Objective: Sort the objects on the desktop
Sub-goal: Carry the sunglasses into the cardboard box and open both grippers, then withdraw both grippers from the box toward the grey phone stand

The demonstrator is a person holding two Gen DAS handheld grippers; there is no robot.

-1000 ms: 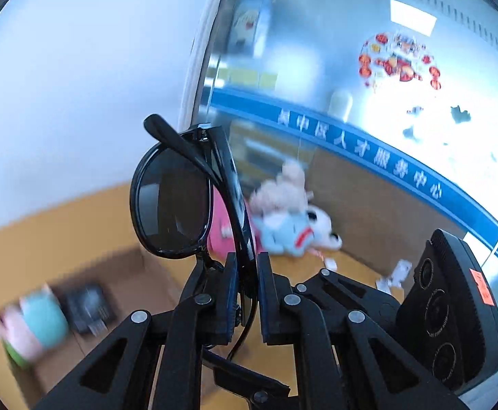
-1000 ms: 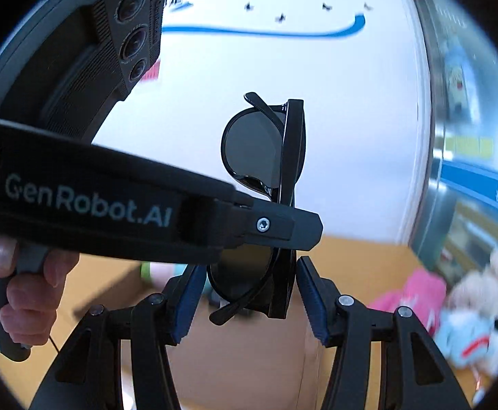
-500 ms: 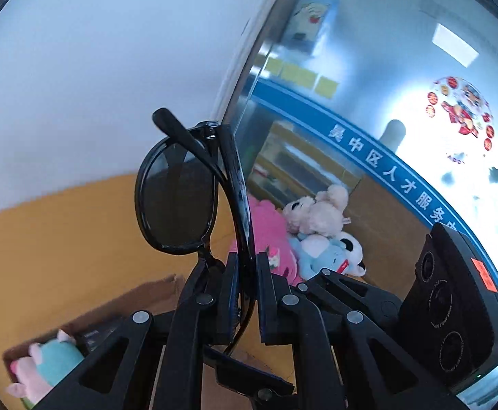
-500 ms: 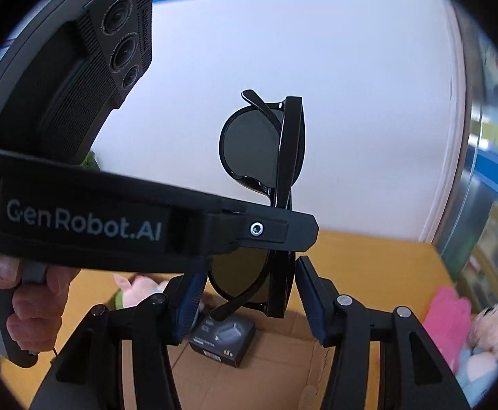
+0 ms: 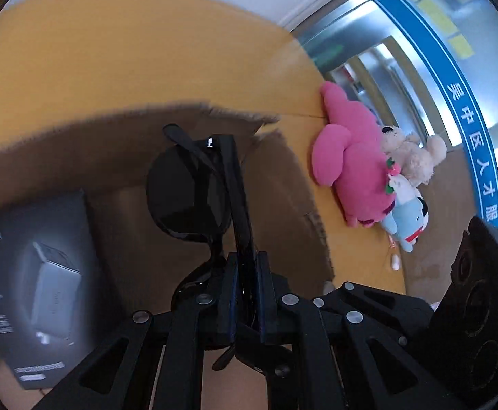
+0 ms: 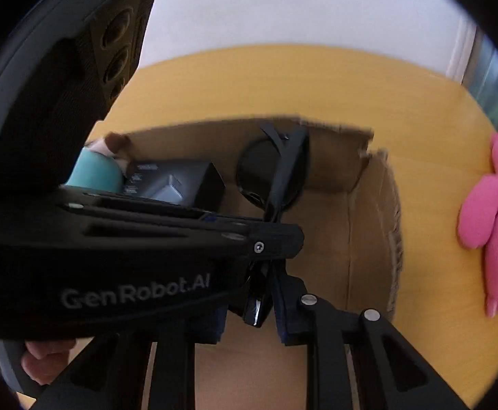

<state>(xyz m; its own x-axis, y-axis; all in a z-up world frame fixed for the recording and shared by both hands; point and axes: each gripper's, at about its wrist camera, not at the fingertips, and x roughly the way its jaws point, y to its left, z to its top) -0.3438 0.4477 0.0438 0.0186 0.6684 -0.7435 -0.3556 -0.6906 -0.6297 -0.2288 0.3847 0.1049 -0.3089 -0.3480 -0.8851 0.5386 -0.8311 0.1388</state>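
My left gripper (image 5: pixel 245 287) is shut on a pair of folded black sunglasses (image 5: pixel 194 198) and holds them upright over the open cardboard box (image 5: pixel 283 184). In the right wrist view the sunglasses (image 6: pixel 276 174) stand inside the box opening (image 6: pixel 368 205), with the left gripper's body across the frame. My right gripper (image 6: pixel 249 307) sits close around the lower end of the sunglasses; its left finger is hidden behind the left gripper, so whether it grips them is unclear.
A black product box (image 5: pixel 40 266) and a teal plush toy (image 6: pixel 95 171) lie inside the cardboard box. A pink plush (image 5: pixel 351 171), a beige plush (image 5: pixel 409 157) and a blue-white plush (image 5: pixel 406 222) lie on the yellow tabletop (image 5: pixel 112 51) to the right.
Both grippers have tilted down from the wall toward the table. The sunglasses have come down over the cardboard box, which now fills the view.
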